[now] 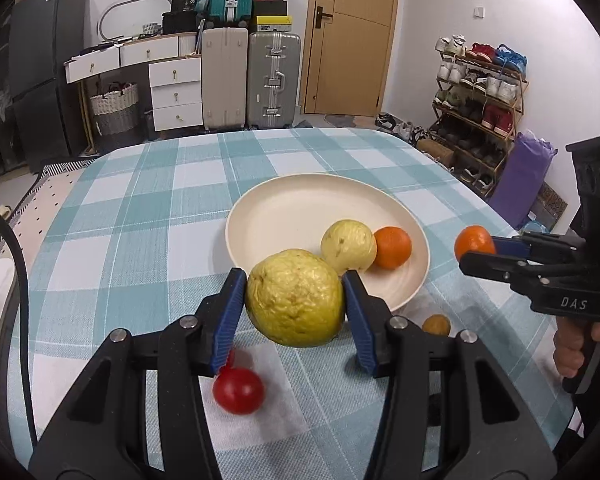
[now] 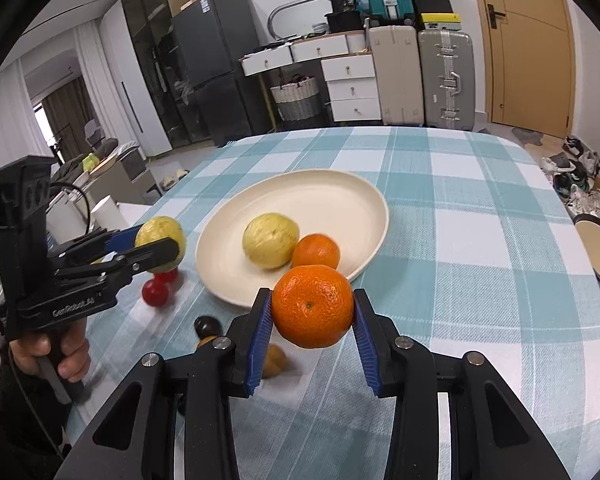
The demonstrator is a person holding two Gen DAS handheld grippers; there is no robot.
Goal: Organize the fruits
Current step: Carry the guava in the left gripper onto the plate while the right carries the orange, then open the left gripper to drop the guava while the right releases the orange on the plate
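My left gripper (image 1: 295, 300) is shut on a large yellow-green guava (image 1: 295, 298), held just above the table in front of the cream plate (image 1: 296, 208). That same guava (image 2: 160, 240) shows in the right wrist view, left of the plate (image 2: 320, 196). My right gripper (image 2: 312, 312) is shut on a tangerine (image 2: 313, 306), lifted off the cloth near the plate's front rim. On the plate lie a second guava (image 1: 349, 245) (image 2: 271, 240) and another tangerine (image 1: 393, 247) (image 2: 316, 251). The held tangerine (image 1: 474, 242) hangs right of the plate in the left wrist view.
On the checked tablecloth (image 1: 140, 216) lie red cherry tomatoes (image 1: 239, 390) (image 2: 155, 292), a small brown fruit (image 1: 436, 325) (image 2: 274, 360) and a dark fruit (image 2: 207, 326). A round tray (image 2: 598, 252) stands off the table's right edge. Suitcases, drawers and a shoe rack line the room behind.
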